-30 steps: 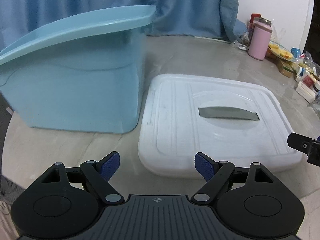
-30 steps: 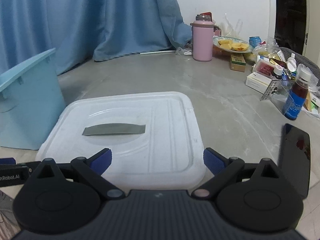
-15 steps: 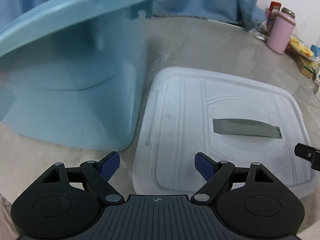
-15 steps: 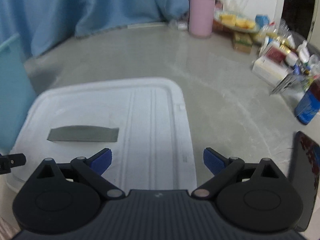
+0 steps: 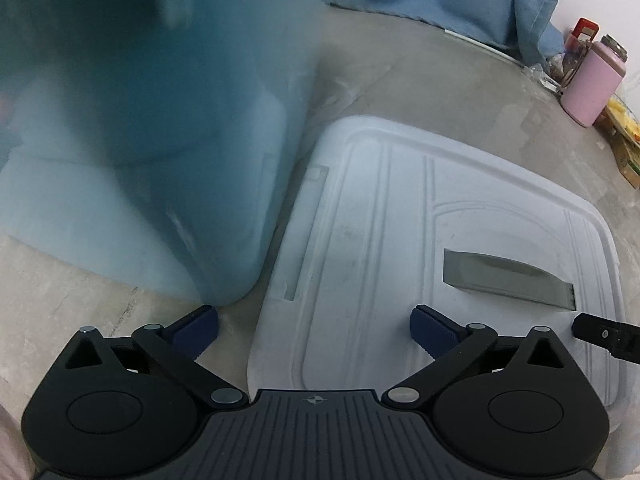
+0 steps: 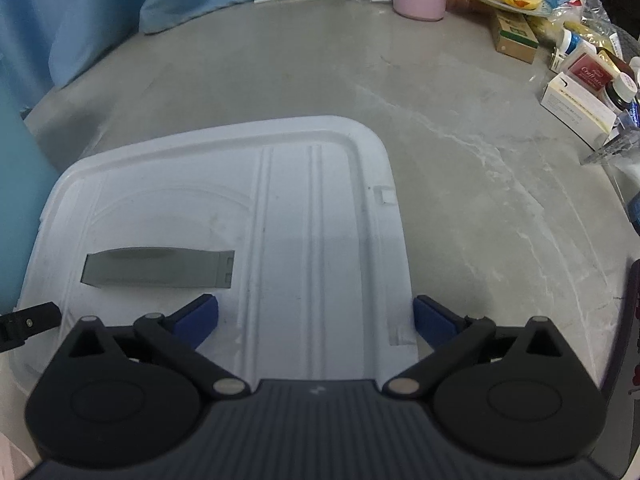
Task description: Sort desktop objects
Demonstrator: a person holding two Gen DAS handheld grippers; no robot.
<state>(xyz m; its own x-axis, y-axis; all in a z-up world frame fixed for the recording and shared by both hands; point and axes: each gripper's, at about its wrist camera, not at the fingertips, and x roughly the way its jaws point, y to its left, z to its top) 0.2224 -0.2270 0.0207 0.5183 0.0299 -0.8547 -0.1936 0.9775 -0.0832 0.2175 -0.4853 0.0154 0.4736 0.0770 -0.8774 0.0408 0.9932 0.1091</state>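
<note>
The flat white plastic lid (image 5: 400, 240) with its grey recessed handle (image 5: 506, 276) lies on the grey stone table (image 6: 460, 120), directly under both claws. The left claw (image 5: 314, 326) hangs over the lid's near left edge, its left blue pad (image 5: 196, 326) off the lid above bare table, the right pad over the white surface; it is spread wide and holds nothing. The right claw (image 6: 316, 316) straddles the lid's near right edge, equally wide and empty, its right pad at the rim. The translucent blue plastic storage bin (image 5: 140, 140) stands just beside the lid's left edge. Compared with a second ago, both claws have come closer and lower over the lid, and the bin now fills the left view, blurred. Both point forward and tilt downward. A pink insulated bottle (image 5: 592, 80) stands well apart at the far edge.
</note>
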